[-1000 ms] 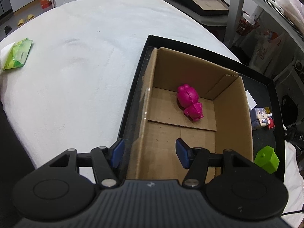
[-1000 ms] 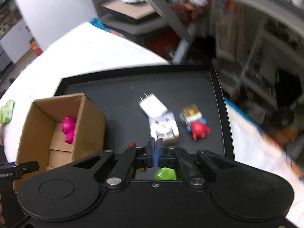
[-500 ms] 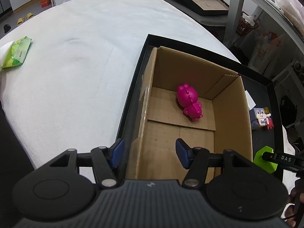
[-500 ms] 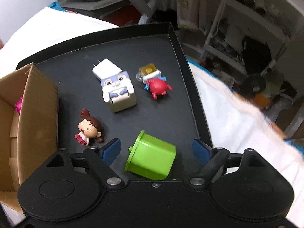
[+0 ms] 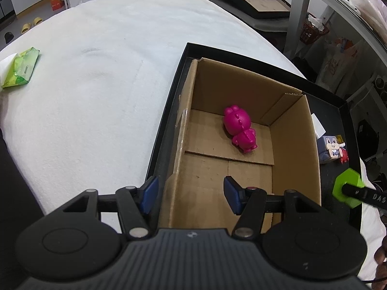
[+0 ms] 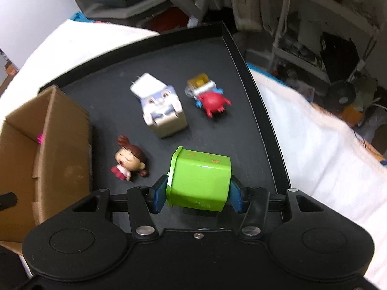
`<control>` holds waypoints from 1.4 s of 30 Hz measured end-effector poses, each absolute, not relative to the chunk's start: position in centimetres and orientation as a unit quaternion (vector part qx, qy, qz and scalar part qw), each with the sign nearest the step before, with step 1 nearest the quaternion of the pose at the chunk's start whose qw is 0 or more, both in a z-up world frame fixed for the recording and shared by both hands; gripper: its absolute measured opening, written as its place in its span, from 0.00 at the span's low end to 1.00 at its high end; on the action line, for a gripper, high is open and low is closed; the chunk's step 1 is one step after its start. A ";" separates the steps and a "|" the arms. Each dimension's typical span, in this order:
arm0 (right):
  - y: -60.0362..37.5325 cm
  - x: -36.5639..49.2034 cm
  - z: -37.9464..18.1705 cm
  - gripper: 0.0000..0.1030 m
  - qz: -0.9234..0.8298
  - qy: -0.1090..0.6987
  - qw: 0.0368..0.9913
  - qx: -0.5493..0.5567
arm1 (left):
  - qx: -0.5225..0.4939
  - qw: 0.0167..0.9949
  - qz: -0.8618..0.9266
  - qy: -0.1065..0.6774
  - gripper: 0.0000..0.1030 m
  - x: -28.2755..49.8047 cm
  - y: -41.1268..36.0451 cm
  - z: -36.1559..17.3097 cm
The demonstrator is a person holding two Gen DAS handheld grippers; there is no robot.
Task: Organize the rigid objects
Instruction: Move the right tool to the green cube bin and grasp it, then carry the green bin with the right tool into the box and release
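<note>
Near the black tray's front right edge, we are now closing our right gripper onto the glossy green plastic cube, previously loose; boxing follows.

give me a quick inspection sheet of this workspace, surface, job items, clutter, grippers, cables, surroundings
surface: black tray on a white cloth-covered table
job's things: cardboard box on the tray, pink figure lying inside; green block, girl figurine, rabbit cube and red crab toy on the tray outside the box
clutter: green packet on the cloth, away from the tray
grippers: left gripper straddles the box's near-left wall, pads apart from it; right gripper closing, green block between its pads
cables: nothing seen on the table
surroundings: shelving and stored goods, blurred
</note>
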State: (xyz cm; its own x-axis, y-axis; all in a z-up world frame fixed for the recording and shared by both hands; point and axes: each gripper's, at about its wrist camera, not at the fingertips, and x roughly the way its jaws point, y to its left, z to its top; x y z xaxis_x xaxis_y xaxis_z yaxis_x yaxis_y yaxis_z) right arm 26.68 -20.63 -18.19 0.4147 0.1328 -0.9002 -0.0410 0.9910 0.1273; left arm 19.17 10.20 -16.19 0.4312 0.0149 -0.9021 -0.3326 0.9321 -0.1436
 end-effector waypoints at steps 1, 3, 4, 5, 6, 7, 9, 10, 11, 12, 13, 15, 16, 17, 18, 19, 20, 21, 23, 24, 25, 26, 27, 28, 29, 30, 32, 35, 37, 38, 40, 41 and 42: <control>-20.3 26.8 -17.8 0.49 0.055 0.534 0.843 0.040 | -0.153 0.832 0.105 0.522 0.56 19.2 10.2 -16.2; -19.8 26.8 -16.9 0.49 0.058 0.522 0.851 0.030 | -0.154 0.832 0.105 0.522 0.56 19.1 10.3 -16.2; -19.6 26.8 -16.4 0.49 0.059 0.516 0.854 0.026 | -0.155 0.832 0.105 0.522 0.56 19.1 10.4 -16.2; -19.3 26.8 -15.9 0.49 0.060 0.511 0.857 0.024 | -0.155 0.832 0.105 0.522 0.56 19.1 10.4 -16.2; -19.3 26.8 -15.5 0.49 0.063 0.508 0.859 0.025 | -0.156 0.832 0.104 0.522 0.56 19.1 10.4 -16.2; -19.0 26.8 -15.0 0.49 0.069 0.503 0.861 0.025 | -0.158 0.832 0.104 0.521 0.56 19.1 10.5 -16.1; -18.7 27.2 -14.3 0.49 0.078 0.493 0.866 0.024 | -0.161 0.833 0.102 0.519 0.56 19.1 10.6 -16.0; -18.3 27.2 -13.8 0.49 0.082 0.487 0.869 0.021 | -0.161 0.834 0.101 0.517 0.56 19.0 10.6 -15.9; -17.9 27.1 -13.3 0.49 0.084 0.481 0.872 0.019 | -0.160 0.835 0.101 0.516 0.56 19.0 10.7 -15.8; -17.6 27.1 -13.0 0.49 0.085 0.478 0.874 0.018 | -0.159 0.836 0.101 0.515 0.56 19.0 10.7 -15.7; -17.2 27.2 -12.5 0.49 0.089 0.475 0.876 0.017 | -0.158 0.837 0.100 0.514 0.56 19.0 10.8 -15.7; -16.8 27.0 -11.8 0.49 0.098 0.470 0.877 0.018 | -0.159 0.839 0.102 0.511 0.56 18.9 11.0 -15.7; -16.4 27.0 -11.3 0.49 0.103 0.466 0.879 0.017 | -0.159 0.840 0.103 0.509 0.56 18.9 11.2 -15.7; -16.1 26.9 -11.1 0.49 0.106 0.462 0.880 0.015 | -0.159 0.841 0.104 0.507 0.56 18.8 11.3 -15.8; -15.7 26.9 -10.7 0.49 0.109 0.458 0.882 0.011 | -0.159 0.841 0.105 0.506 0.56 18.8 11.4 -15.9; -15.2 26.9 -10.3 0.49 0.114 0.454 0.884 0.007 | -0.159 0.842 0.107 0.505 0.56 18.8 11.6 -16.0; -14.9 26.9 -10.1 0.49 0.117 0.451 0.885 0.006 | -0.161 0.842 0.109 0.503 0.56 18.7 11.8 -16.2; -14.5 26.8 -9.8 0.49 0.121 0.447 0.886 0.005 | -0.164 0.842 0.110 0.501 0.56 18.6 12.0 -16.2; -13.8 26.8 -9.3 0.49 0.129 0.440 0.889 0.005 | -0.172 0.843 0.110 0.498 0.53 18.4 12.5 -16.4; -13.5 26.8 -9.0 0.49 0.133 0.438 0.889 0.006 | -0.174 0.843 0.110 0.496 0.52 18.3 12.7 -16.5; -13.1 26.8 -8.8 0.49 0.138 0.437 0.889 0.008 | -0.177 0.844 0.110 0.495 0.52 18.2 12.8 -16.5; -12.7 26.8 -8.7 0.49 0.140 0.437 0.889 0.007 | -0.182 0.844 0.110 0.492 0.49 18.1 13.0 -16.5; -12.2 26.9 -8.7 0.49 0.142 0.437 0.888 0.005 | -0.188 0.844 0.110 0.491 0.46 17.9 13.1 -16.6; -11.7 27.0 -8.6 0.50 0.145 0.437 0.888 0.001 | -0.193 0.843 0.108 0.489 0.45 17.9 13.2 -16.6; -11.3 26.9 -8.6 0.50 0.148 0.436 0.888 -0.001 | -0.198 0.843 0.105 0.488 0.39 17.8 13.3 -16.6; -10.7 26.9 -8.6 0.50 0.153 0.436 0.887 -0.003 | -0.202 0.843 0.102 0.489 0.33 17.8 13.3 -16.6; -9.7 26.7 -8.6 0.50 0.167 0.436 0.885 -0.007 | -0.213 0.839 0.095 0.492 0.25 17.7 13.5 -16.9; -7.8 26.4 -8.5 0.50 0.180 0.429 0.885 -0.025 | -0.228 0.835 0.090 0.492 0.17 17.6 13.7 -17.0; -6.7 26.4 -8.7 0.50 0.190 0.430 0.882 -0.031 | -0.233 0.835 0.090 0.491 0.17 17.5 13.8 -17.1; -6.1 26.3 -8.7 0.50 0.194 0.432 0.880 -0.034 | -0.234 0.834 0.090 0.491 0.17 17.5 13.9 -17.1; -5.1 26.2 -9.1 0.50 0.200 0.434 0.878 -0.041 | -0.237 0.834 0.089 0.491 0.17 17.5 13.9 -17.2; -4.7 26.2 -9.2 0.50 0.201 0.435 0.877 -0.044 | -0.242 0.832 0.090 0.491 0.17 17.5 14.0 -17.2; -4.3 26.3 -9.4 0.50 0.204 0.437 0.875 -0.045 | -0.248 0.829 0.092 0.492 0.17 17.5 14.2 -17.3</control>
